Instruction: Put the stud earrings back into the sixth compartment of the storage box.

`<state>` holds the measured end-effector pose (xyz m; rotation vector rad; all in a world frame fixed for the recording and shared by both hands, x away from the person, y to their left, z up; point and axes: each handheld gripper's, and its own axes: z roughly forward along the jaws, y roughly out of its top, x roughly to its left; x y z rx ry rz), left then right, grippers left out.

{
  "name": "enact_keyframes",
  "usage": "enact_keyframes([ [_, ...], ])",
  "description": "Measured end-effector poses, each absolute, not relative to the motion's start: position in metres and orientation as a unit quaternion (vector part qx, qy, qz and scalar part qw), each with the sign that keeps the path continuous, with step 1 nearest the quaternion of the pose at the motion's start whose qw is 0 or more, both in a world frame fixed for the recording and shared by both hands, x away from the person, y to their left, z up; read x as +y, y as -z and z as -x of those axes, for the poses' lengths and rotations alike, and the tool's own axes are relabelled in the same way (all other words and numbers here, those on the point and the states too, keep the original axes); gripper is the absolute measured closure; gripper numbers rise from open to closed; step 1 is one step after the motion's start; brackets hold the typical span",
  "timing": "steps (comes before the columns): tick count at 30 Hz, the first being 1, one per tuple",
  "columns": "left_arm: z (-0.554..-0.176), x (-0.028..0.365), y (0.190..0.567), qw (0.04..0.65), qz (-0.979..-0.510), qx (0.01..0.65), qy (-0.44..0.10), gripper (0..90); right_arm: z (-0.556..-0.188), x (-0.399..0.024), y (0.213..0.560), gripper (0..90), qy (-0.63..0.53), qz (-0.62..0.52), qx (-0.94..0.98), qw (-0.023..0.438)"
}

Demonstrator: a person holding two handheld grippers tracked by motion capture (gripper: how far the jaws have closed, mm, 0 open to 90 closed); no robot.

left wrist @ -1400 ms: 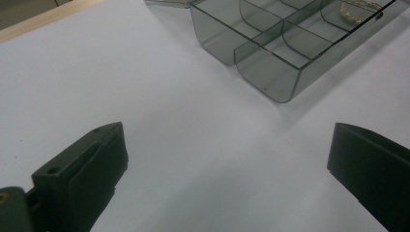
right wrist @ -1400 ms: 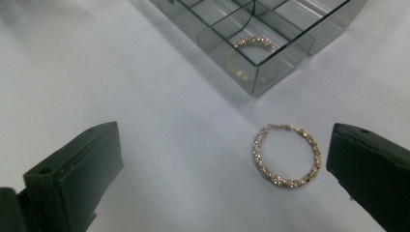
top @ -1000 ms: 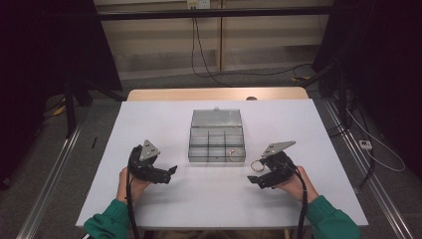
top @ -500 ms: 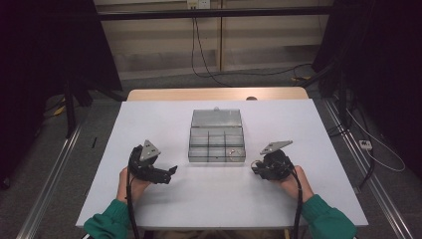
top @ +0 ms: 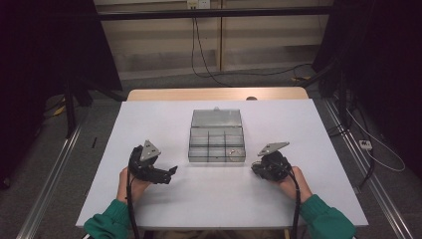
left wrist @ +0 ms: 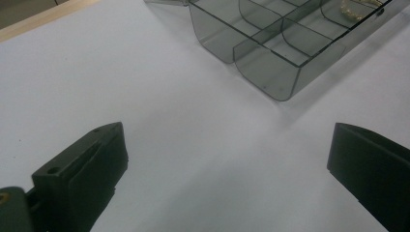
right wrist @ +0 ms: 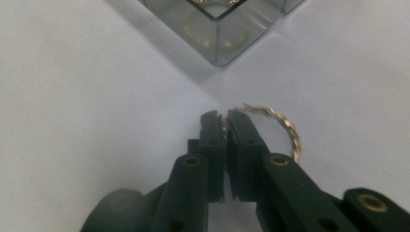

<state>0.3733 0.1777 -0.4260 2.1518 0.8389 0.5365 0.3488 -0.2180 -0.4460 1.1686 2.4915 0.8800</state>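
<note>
Gold ring [right wrist: 283, 129] partly hidden behind the right gripper [right wrist: 225, 121], its lower arc out of sight; clear compartment box [right wrist: 218, 29] cut off at the top edge, contents blurred through its wall.

We see a white table [top: 199, 199] with a clear compartment box [top: 217, 142] on it at its centre. At the box's four o'clock, a thin gold ring [right wrist: 280, 126] lies on the tabletop.

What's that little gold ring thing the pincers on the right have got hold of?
The gold ring is a thin hoop that looks like twisted or braided metal, shiny and rope-like. The right gripper pinches one side of it between its black jaws. Most of the hoop sticks out beside them, just above the white table, near the clear box's corner.
</note>
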Motion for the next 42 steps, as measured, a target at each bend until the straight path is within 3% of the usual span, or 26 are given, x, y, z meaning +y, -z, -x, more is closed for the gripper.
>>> enact_keyframes([
  [42,-0.372,0.183,0.426,0.373,-0.839,0.331,-0.215,0.4,-0.34,-0.213,0.421,87.3,-0.35,-0.381,0.838,0.172],
])
